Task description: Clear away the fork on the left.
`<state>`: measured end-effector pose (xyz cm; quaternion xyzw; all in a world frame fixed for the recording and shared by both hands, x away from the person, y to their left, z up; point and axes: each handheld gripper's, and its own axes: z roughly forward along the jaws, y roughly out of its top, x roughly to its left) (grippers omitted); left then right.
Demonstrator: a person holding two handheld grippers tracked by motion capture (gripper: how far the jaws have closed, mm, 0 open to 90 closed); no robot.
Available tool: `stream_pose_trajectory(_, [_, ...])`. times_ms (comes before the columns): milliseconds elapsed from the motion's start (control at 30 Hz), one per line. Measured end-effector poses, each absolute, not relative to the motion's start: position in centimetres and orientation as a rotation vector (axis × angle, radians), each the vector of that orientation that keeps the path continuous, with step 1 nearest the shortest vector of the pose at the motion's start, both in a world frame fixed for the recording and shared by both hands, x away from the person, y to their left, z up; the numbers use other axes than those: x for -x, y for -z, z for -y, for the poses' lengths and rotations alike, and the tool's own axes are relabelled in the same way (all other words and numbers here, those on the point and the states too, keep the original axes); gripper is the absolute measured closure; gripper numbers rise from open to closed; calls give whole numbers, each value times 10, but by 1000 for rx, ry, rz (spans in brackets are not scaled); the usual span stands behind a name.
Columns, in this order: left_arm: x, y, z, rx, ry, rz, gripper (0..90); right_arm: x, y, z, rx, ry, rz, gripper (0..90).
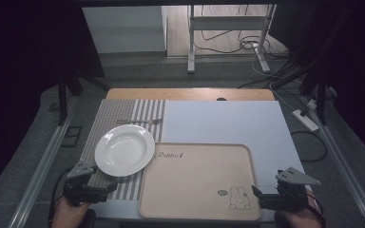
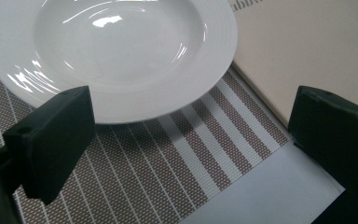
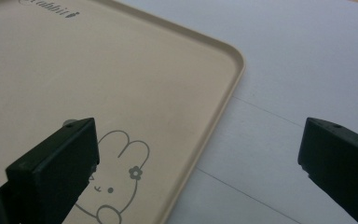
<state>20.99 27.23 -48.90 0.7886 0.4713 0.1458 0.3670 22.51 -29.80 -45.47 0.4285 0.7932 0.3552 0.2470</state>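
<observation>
A white deep plate (image 1: 123, 150) lies on a striped placemat (image 1: 119, 114) at the left. Beside it on the right is a beige tray (image 1: 195, 175) with a rabbit drawing (image 1: 240, 198) in its near right corner. My left gripper (image 1: 109, 188) is at the near left, just short of the plate's near rim, open and empty. In the left gripper view the plate (image 2: 116, 51) sits just beyond the wide-apart jaws of the left gripper (image 2: 191, 116). My right gripper (image 1: 257, 195) is open by the tray's near right corner. In the right gripper view its jaws (image 3: 200, 135) straddle the tray's edge (image 3: 214, 121).
A fork (image 1: 140, 122) lies on the placemat behind the plate. A white mat (image 1: 228, 123) covers the wooden table under the tray. The table's near edge runs just in front of both hands. Behind the table are a metal stand (image 1: 228, 28) and floor cables.
</observation>
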Motion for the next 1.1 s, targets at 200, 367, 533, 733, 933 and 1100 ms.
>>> stream_pose_trajectory(200, [-210,489,-273,-2023,-365,-1213,22,-225,455,296,-1158,-950,-2179,0])
stream_pose_trajectory(367, [-211,490,-274,-2022,-358,-1218,21,-226,455,296,-1159,-952,-2183,0])
stream_pose_trajectory(533, [-211,490,-275,-2018,-346,-1225,19,-227,455,296,-1164,-951,-2191,0])
stream_pose_trajectory(733, [-213,490,-276,-2010,-326,-1231,10,-227,456,295,-1161,-946,-2196,0])
stream_pose_trajectory(933, [-213,490,-276,-2011,-313,-1223,0,-227,456,295,-1159,-934,-2205,0])
stream_pose_trajectory(1100, [-216,490,-274,-2040,-295,-1217,0,-227,456,294,-1157,-927,-2205,0])
